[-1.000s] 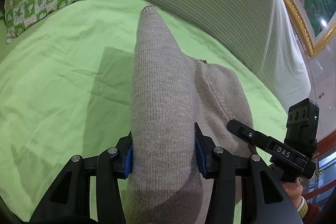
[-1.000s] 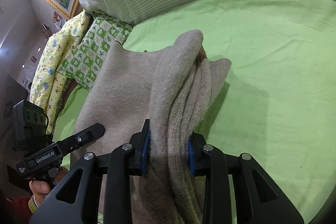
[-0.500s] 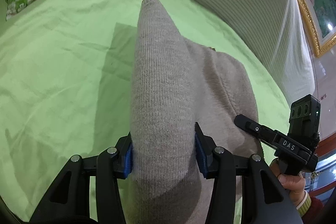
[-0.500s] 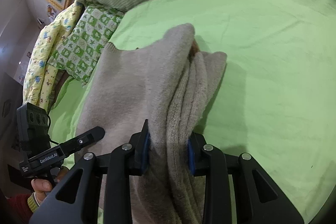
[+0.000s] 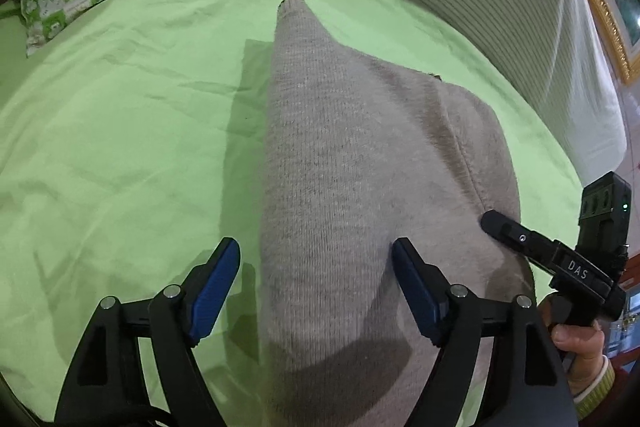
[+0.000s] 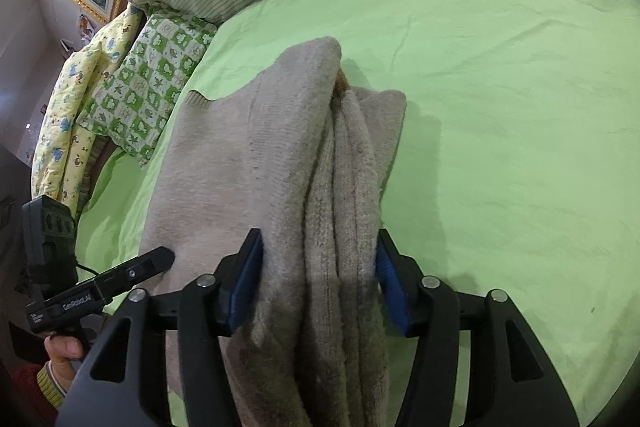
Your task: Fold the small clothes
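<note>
Grey knitted sweater [image 5: 360,187] is lying folded on the green bed [image 5: 120,147]; both hand-held grippers, left [image 5: 316,279] and right [image 6: 318,279], have just been opening wide, letting go. Next, smoothing it flat.

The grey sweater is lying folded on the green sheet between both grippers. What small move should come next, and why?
Probably draw both grippers back off the grey sweater. The left gripper and the right gripper have just been opening; the left pads stand clear, and the sweater rests on the green sheet.
</note>
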`<state>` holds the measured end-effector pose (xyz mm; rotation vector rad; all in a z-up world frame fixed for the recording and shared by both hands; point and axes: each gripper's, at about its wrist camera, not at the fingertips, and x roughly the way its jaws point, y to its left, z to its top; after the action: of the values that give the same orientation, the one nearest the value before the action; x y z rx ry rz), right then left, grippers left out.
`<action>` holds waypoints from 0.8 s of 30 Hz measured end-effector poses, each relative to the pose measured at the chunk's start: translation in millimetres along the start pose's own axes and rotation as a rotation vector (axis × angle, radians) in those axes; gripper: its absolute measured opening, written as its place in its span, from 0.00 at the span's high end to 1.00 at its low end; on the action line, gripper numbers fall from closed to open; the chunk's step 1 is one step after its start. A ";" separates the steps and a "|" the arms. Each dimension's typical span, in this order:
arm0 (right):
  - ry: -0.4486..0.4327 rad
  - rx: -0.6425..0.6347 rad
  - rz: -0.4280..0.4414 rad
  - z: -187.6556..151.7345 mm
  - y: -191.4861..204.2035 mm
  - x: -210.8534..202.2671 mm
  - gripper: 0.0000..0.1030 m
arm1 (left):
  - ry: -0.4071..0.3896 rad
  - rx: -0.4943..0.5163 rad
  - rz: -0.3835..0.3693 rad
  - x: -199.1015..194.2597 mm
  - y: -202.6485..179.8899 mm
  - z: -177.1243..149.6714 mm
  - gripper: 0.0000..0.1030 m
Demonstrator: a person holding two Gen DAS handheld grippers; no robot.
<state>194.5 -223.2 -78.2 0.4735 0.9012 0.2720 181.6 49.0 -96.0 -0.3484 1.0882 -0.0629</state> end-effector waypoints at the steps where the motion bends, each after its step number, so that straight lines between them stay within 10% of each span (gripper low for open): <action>1: -0.005 -0.001 -0.003 -0.8 0.9 -2.2 0.44 | -0.001 0.003 0.007 -1.7 -0.7 -1.1 0.24; 24: -0.075 0.016 -0.032 -47.5 9.8 -71.7 0.44 | -0.007 0.092 0.128 -61.7 9.5 -61.3 0.22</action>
<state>113.3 -231.5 -49.2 0.4803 0.8378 0.2165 97.9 56.5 -71.6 -0.1961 1.0942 0.0023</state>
